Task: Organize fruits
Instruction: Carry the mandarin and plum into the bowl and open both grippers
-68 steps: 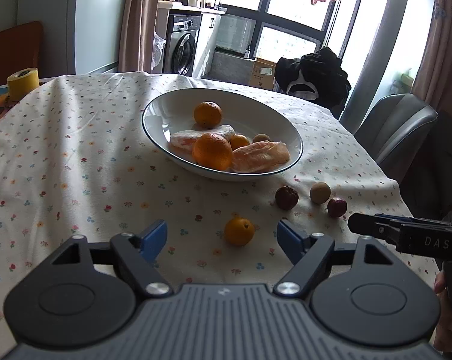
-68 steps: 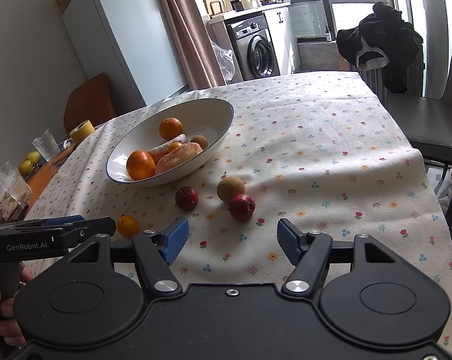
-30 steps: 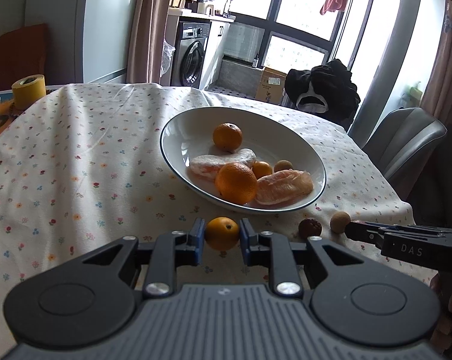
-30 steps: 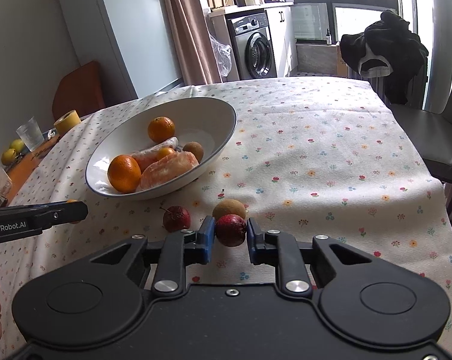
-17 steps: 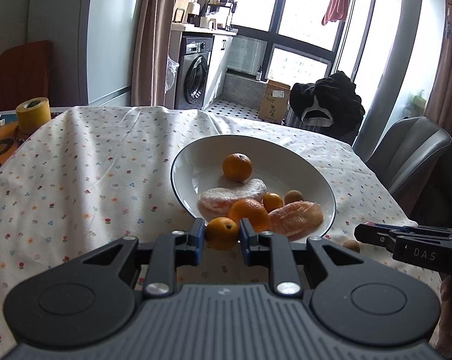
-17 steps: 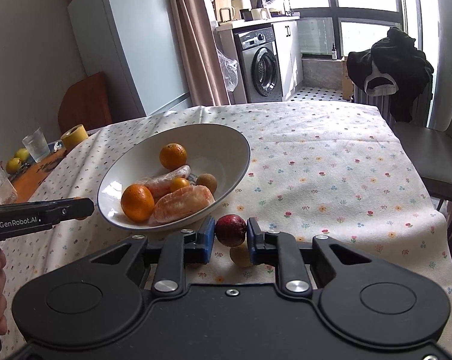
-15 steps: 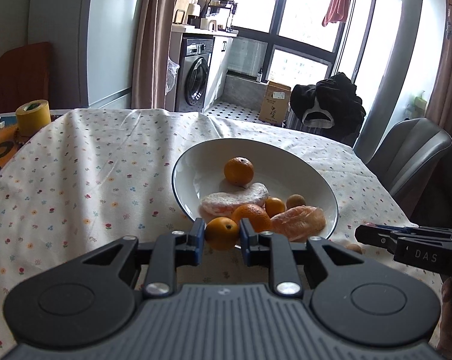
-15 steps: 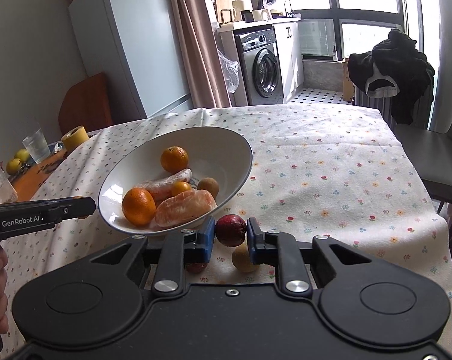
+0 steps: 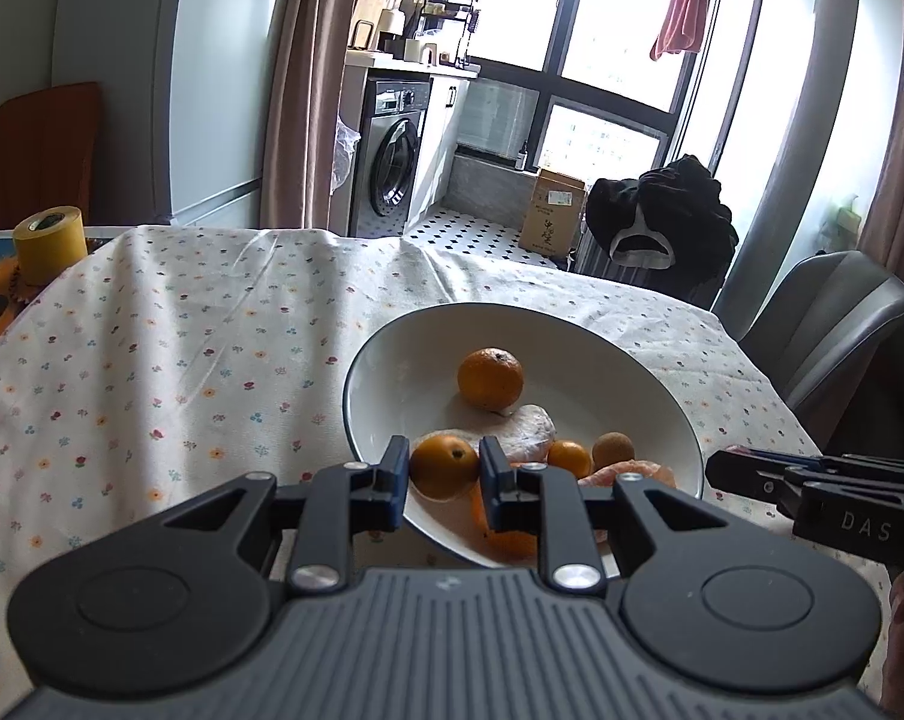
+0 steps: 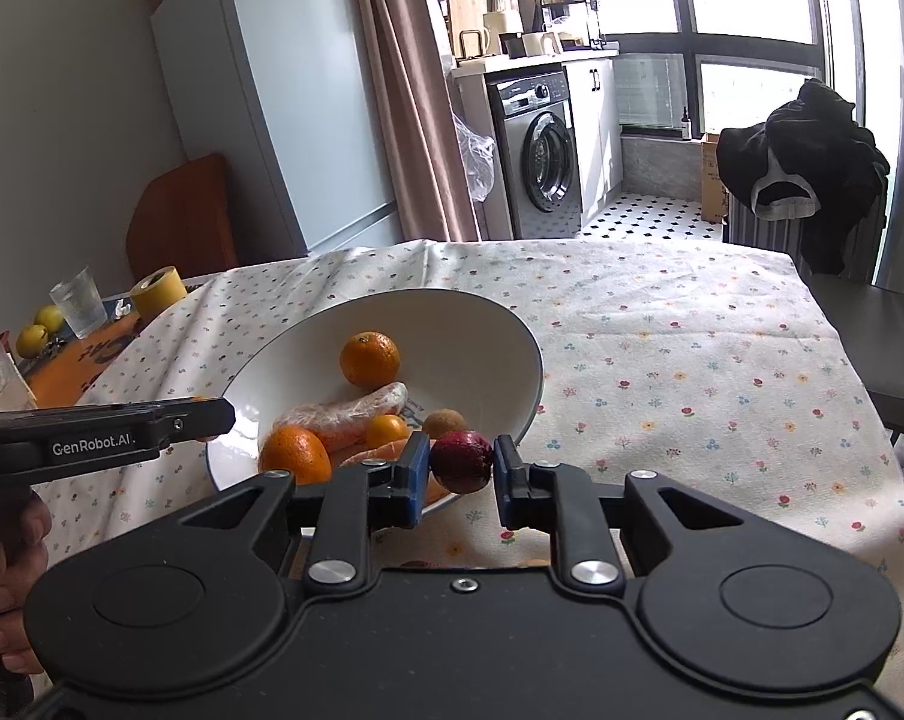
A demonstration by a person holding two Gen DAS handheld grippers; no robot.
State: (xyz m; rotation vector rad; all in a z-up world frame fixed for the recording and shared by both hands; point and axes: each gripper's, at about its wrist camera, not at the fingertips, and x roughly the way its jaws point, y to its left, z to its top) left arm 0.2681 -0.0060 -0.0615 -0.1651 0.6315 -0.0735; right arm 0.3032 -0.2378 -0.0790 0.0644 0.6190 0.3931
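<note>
A white bowl (image 9: 649,396) (image 10: 487,330) on the flowered tablecloth holds a mandarin (image 9: 489,377) (image 10: 369,359), peeled citrus pieces, a small orange fruit and a brown round fruit (image 9: 613,450). My left gripper (image 9: 443,471) is shut on a small orange (image 9: 443,465) and hangs over the bowl's near left rim. Over the near right rim my right gripper (image 10: 460,463) is shut on a dark red fruit (image 10: 460,459). From each wrist view the other gripper shows side on, the right gripper (image 9: 811,480) and the left gripper (image 10: 110,426).
A yellow tape roll (image 9: 50,237) (image 10: 156,290) stands at the table's far left, with a glass (image 10: 80,300) and yellow fruits (image 10: 32,339) beyond it. A grey chair (image 9: 823,324) is at the table's right side. A hand (image 10: 8,564) grips the left tool's handle.
Both grippers shut on their fruits on the cloth, lifted them and carried them forward to the bowl; over the last half second they came over its near rim.
</note>
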